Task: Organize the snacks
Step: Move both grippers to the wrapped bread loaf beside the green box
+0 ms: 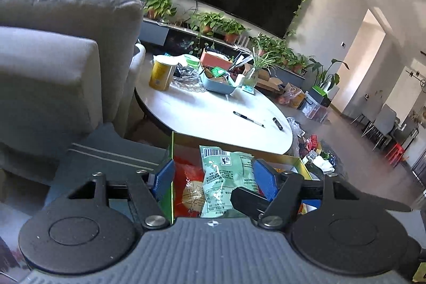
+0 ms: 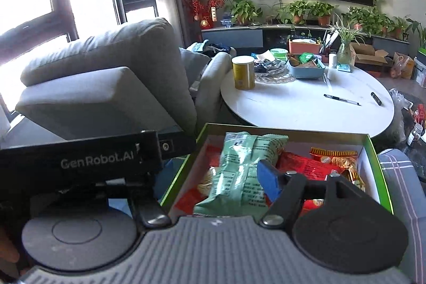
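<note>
An open green-rimmed box (image 2: 372, 151) holds several snack packets. A pale green snack bag (image 1: 226, 175) (image 2: 239, 169) lies lengthwise on top of red packets (image 2: 306, 167) (image 1: 189, 172). An orange-and-yellow packet (image 2: 338, 159) sits in the far right corner of the box. My left gripper (image 1: 214, 175) is open, its blue pads (image 1: 163, 180) on either side of the green bag and clear of it. My right gripper (image 2: 213, 177) is open too, and its right blue pad (image 2: 269, 177) is beside the bag's edge. Its left finger is hidden behind the left gripper's black body (image 2: 80, 159).
A grey armchair (image 2: 106, 76) stands to the left of the box. Beyond the box is a white round table (image 2: 306, 103) with a yellow can (image 2: 243, 73), a blue tray (image 2: 306, 68), a pen (image 2: 342, 99) and potted plants. Bags and bottles clutter the floor at right (image 1: 314, 148).
</note>
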Demonstrator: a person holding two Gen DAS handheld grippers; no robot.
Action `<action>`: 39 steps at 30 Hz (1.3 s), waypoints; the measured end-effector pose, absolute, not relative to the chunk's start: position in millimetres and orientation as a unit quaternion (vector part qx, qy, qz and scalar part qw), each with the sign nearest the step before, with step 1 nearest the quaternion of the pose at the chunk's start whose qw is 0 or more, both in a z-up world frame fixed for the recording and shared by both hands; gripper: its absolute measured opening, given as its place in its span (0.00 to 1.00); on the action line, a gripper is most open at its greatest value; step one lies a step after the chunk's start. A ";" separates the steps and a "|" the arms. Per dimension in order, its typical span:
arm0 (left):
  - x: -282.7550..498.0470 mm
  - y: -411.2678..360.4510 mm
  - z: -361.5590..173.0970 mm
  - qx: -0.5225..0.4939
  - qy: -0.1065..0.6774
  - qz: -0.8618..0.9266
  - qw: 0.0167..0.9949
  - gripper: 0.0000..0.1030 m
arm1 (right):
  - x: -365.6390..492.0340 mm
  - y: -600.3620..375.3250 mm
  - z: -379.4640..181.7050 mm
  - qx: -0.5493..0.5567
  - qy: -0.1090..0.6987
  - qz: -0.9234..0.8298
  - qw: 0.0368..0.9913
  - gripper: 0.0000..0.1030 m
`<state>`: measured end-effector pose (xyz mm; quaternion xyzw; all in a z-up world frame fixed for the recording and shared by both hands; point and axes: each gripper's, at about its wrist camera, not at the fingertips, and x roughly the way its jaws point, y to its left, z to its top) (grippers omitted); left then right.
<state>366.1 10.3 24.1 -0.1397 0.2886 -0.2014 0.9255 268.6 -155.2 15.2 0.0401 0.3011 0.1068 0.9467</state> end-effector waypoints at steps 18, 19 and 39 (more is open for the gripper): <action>300.8 38.1 14.7 -0.138 0.313 -0.181 0.922 0.63 | 216.0 -146.3 16.8 0.026 0.320 0.123 0.939 0.71; 296.5 40.7 11.8 -0.137 0.314 -0.176 0.923 0.63 | 213.3 -145.7 14.2 0.025 0.323 0.122 0.938 0.71; 228.6 102.7 -84.9 -0.162 0.395 -0.138 0.894 0.62 | 158.6 -164.5 -72.3 0.057 0.410 0.138 0.900 0.72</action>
